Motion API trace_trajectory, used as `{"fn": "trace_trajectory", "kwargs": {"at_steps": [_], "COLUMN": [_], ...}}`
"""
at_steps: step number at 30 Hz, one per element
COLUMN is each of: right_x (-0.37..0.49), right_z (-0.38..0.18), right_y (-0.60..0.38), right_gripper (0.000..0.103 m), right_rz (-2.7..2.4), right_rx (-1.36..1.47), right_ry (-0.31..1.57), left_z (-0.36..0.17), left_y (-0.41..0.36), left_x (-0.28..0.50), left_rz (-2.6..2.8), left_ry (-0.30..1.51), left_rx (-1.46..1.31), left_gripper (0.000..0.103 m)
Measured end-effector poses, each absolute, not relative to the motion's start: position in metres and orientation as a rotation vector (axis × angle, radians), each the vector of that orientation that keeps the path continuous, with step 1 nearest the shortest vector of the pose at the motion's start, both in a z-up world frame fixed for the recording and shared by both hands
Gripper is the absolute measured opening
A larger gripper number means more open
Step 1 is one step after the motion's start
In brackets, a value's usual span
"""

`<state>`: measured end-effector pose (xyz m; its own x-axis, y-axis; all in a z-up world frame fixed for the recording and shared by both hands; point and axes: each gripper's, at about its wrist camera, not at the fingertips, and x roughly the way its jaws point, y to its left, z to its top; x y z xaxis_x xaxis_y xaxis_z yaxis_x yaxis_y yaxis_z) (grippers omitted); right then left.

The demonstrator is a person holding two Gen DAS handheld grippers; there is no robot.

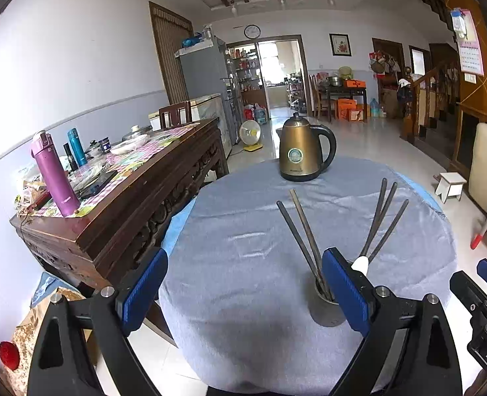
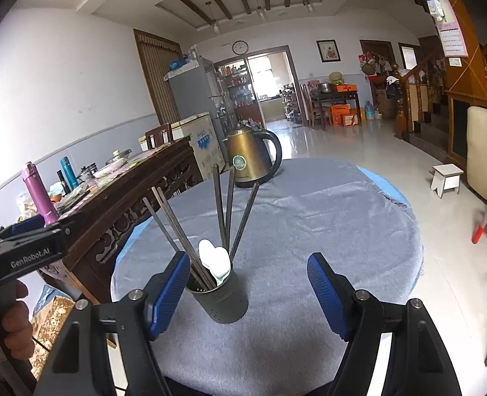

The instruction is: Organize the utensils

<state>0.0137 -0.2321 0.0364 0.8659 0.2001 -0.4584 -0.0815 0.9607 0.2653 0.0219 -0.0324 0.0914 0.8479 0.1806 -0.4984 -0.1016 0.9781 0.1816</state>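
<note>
- Left gripper hanging wide open over grey cloth, nothing between its blue pads.
- Right gripper also standing open, gripping nothing; its left pad sitting just beside the utensil holder.
- Holder standing upright on the cloth, carrying chopsticks fanning outward and white spoons.
- Gold kettle sitting at the cloth's far edge, well apart from the holder.
</note>
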Motion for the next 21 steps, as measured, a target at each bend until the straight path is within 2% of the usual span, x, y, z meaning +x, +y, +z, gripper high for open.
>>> {"fn": "trace_trajectory", "kwargs": {"at_steps": [9,21], "right_x": [0.000,0.006], "right_z": [0.051,0.040], "right_y": [-0.214,-0.193], "right_gripper": [0.079,0.079], "right_rz": [0.146,0.087], "right_rx": [0.187,0.173], "right_ry": [0.511,0.598], "left_z": [0.096,0.084], "left_y": [-0.026,-0.010], "left_x": [-0.002,-0.003], "left_rz": [0.148,0.157], "left_ry": [0.508,0.543], "left_rx": [0.152,0.119], "left_gripper": [0.095,0.095]}}
